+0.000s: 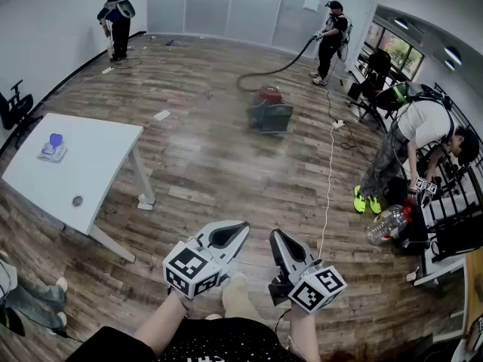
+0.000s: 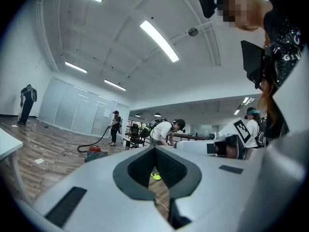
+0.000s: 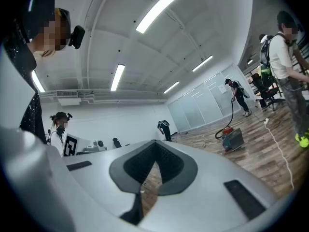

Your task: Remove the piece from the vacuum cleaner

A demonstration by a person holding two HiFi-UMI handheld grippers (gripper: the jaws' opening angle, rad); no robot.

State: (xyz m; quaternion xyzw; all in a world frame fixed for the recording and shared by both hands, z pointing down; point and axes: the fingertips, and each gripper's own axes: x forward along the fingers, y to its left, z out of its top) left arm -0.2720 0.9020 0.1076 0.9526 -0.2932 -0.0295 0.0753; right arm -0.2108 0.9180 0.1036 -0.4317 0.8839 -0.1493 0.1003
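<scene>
The left tool [image 1: 235, 232] and the right tool [image 1: 278, 238] are held side by side, low in the head view, and both point level across the wooden floor [image 1: 204, 164]. In the left gripper view the jaws of the left tool [image 2: 155, 148] are closed together and nothing is between them; in the right gripper view the right tool [image 3: 155, 141] is closed the same way, also empty. The vacuum cleaner [image 1: 270, 111] – a low machine with a red top – stands on the floor in the middle of the room, well apart from both tools. Its dark hose [image 1: 283, 65] runs in a curve to a person in dark clothes [image 1: 330, 40] who stands near the far wall and holds its end. A white cable [image 1: 328, 187] lies on the floor to the right of the machine. At the left stands a white worktop [image 1: 90, 164] with a small blue thing [image 1: 54, 142] on it. At the right a second person [image 1: 419, 142] bends forward – a clear plastic bottle [image 1: 386, 223] is near the feet. A third person [image 1: 117, 25] stands in the far left corner.
</scene>
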